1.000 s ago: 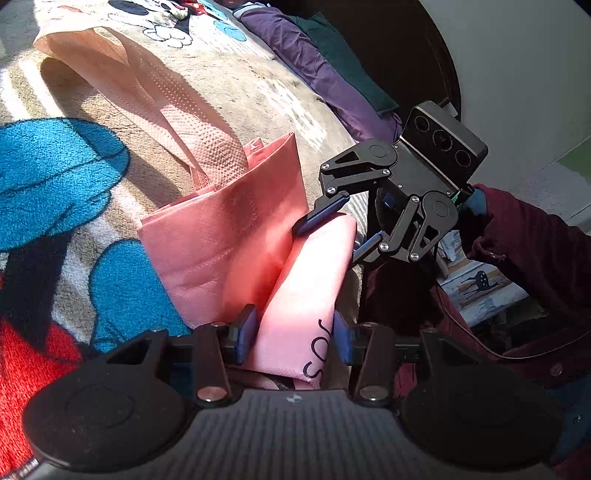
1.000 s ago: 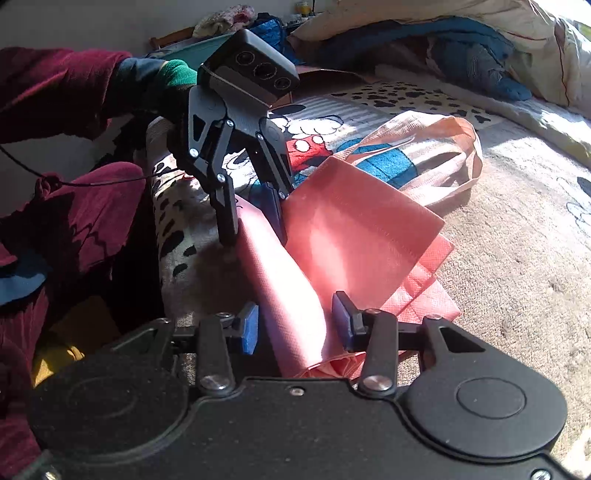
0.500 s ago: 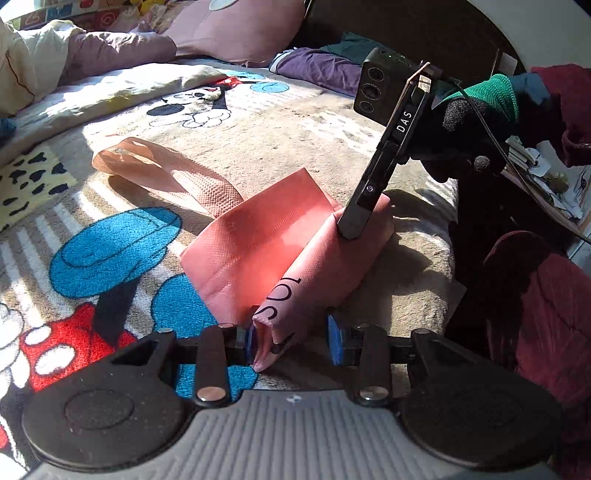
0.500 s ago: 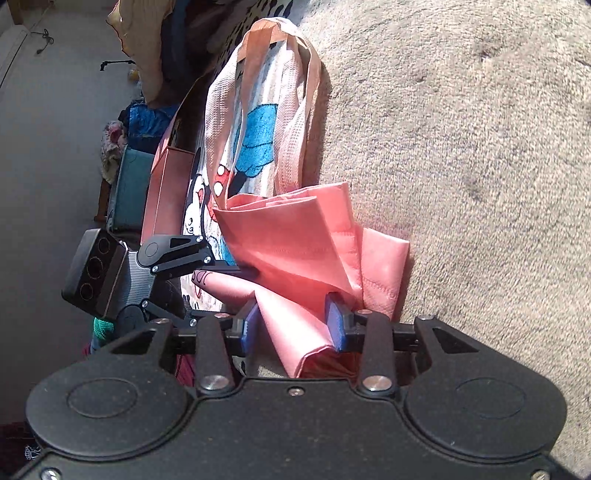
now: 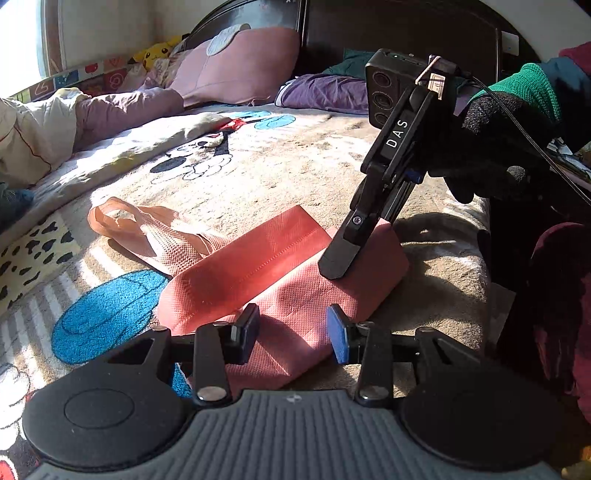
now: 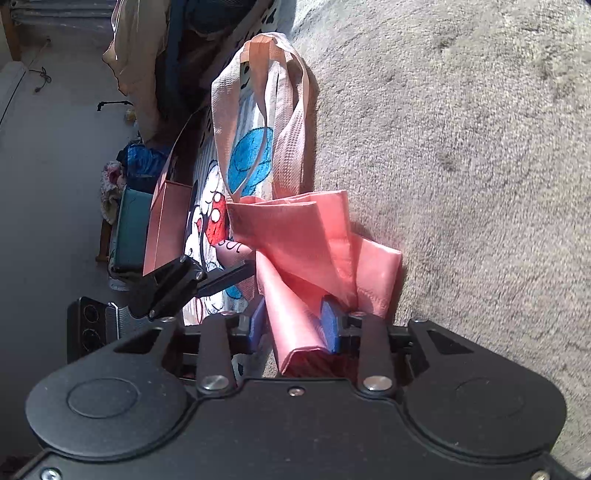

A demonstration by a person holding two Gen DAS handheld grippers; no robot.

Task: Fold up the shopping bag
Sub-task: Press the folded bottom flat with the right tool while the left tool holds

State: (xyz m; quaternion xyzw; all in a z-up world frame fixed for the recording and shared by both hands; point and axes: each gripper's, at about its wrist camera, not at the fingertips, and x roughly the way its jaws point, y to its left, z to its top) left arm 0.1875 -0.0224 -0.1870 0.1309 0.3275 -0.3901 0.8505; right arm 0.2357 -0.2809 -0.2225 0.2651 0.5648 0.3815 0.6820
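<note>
Pressing folded pink non-woven shopping bag [image 5: 295, 280] flat on plush cartoon blanket [image 5: 258, 162]: right gripper [image 6: 291, 325] pins far end, fingers apart astride fabric; left gripper [image 5: 291, 328] spread wide, holding nothing; tuck loose handles [image 5: 140, 225] in before creasing.

Shopping bag [image 5: 280, 280] lies on the blanket [image 5: 295, 162], handles [image 5: 147, 225] trailing left; pillow [image 5: 236, 66] behind (against headboard [image 5: 369, 26]); right gripper [image 5: 343, 262] on bag's far end.

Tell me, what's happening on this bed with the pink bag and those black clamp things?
A person is folding a pink shopping bag on a cartoon-print blanket, using a handheld gripper in each hand. The right gripper is tipped down onto the far end of the bag, folded fabric between its pads. The left gripper sits open over the near end. The bag is already folded into a narrow strip, and its handles trail loose on the blanket.
</note>
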